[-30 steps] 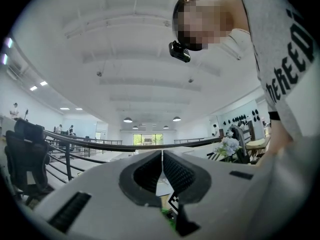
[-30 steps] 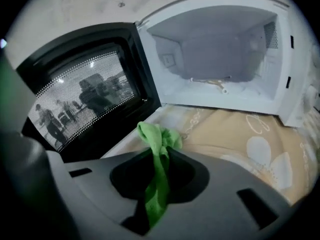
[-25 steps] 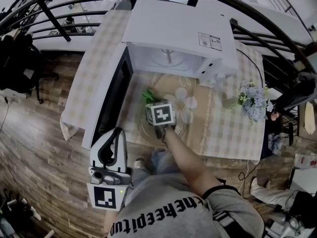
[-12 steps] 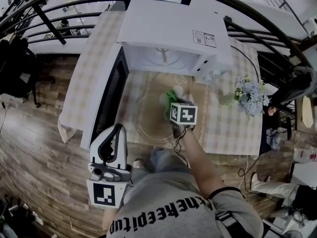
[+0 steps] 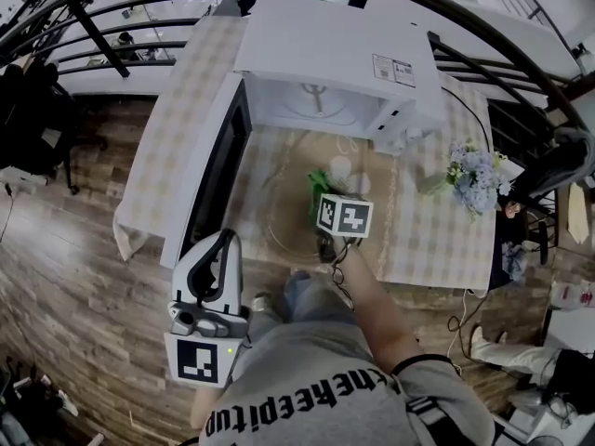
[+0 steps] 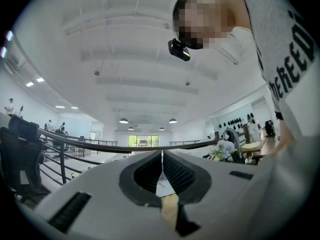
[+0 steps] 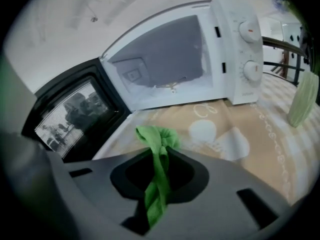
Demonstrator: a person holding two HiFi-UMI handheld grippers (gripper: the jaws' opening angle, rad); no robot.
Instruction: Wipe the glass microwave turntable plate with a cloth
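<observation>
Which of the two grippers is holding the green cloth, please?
The right gripper: its jaws are shut on the green cloth, in front of the open microwave. The left gripper is shut with nothing between its jaws.

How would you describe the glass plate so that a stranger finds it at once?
On the checked table stands a white microwave with its door open. Just in front of its opening lies the round plate. It alone is see-through, and the right tool holds a green cloth over it.
</observation>
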